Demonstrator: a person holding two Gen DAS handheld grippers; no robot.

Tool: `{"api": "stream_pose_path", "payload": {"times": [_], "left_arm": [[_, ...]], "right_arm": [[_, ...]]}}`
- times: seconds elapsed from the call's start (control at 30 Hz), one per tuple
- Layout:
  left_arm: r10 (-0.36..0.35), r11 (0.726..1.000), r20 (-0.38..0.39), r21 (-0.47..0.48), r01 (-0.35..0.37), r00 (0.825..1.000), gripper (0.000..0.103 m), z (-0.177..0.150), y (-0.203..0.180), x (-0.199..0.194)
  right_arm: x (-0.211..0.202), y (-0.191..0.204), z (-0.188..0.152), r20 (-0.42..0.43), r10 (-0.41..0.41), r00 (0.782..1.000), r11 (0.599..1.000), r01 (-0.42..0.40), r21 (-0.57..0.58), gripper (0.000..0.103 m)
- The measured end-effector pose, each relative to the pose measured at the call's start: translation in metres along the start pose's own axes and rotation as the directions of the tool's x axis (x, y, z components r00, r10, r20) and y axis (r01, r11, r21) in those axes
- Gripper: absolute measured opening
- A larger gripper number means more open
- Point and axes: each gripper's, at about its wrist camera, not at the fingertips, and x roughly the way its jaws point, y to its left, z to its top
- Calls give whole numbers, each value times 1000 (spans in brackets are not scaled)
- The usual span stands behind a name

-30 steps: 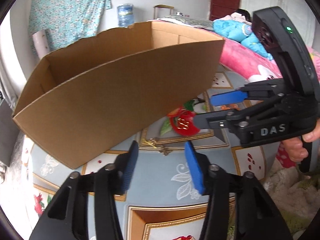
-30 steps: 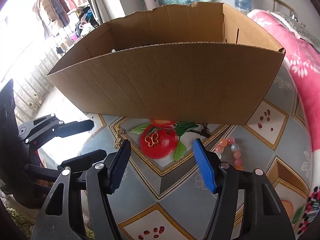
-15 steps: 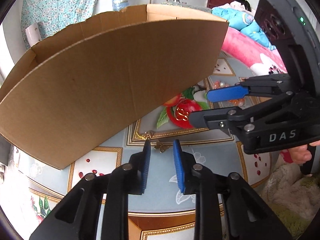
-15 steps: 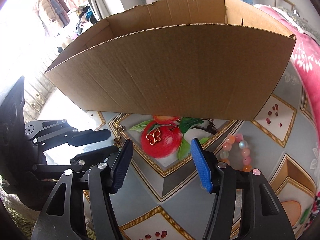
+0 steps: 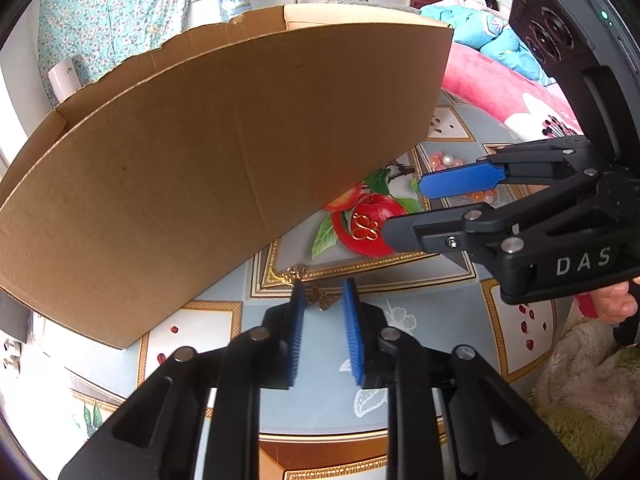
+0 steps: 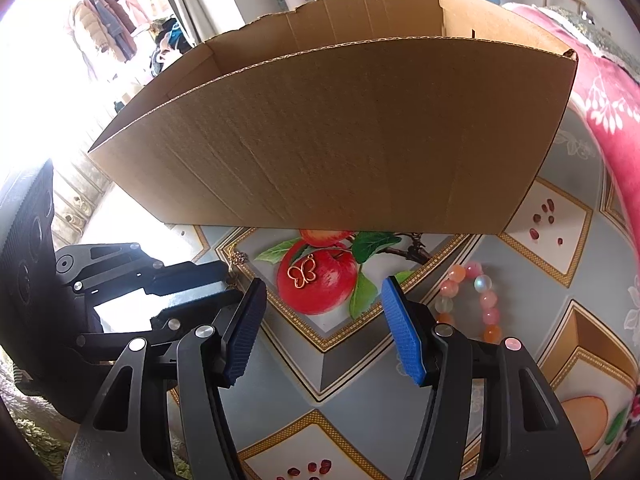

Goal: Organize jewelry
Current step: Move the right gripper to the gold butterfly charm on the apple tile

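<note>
my left jaws [image 5: 323, 294] point down at the table [image 5: 420, 344] with its printed fruit-pattern cloth, and they have just been closing; a small dark-gold butterfly charm [image 5: 323, 297] lies between the blue pads [image 5: 297, 320], but i cannot tell if the pads press on it yet, a narrow gap shows on each side. a thin gold chain piece [image 5: 293, 273] lies just beyond it, near the bottom edge of the big brown cardboard box [image 5: 224, 160]. my right jaws [image 6: 322, 292] stand open and hold nothing, hanging over the printed red apple, where a gold wire butterfly pendant [image 6: 303, 273] lies. a bracelet of pink and pale round beads [image 6: 472, 300] lies to the right of them on the table.
</note>
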Motion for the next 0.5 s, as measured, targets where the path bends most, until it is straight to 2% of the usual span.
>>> {"api": "stream_pose_path", "payload": {"times": [0.1, 0.5], "left_arm": [[4, 1000, 2, 8, -4, 1000, 12, 0, -1, 0], [-6, 1000, 7, 0, 6, 1000, 12, -6, 2, -8]], "right_arm": [[-1, 0, -1, 2, -4, 1000, 1000, 4, 0, 56], [-3, 3, 5, 10, -7, 1000, 1000, 7, -24, 56]]}}
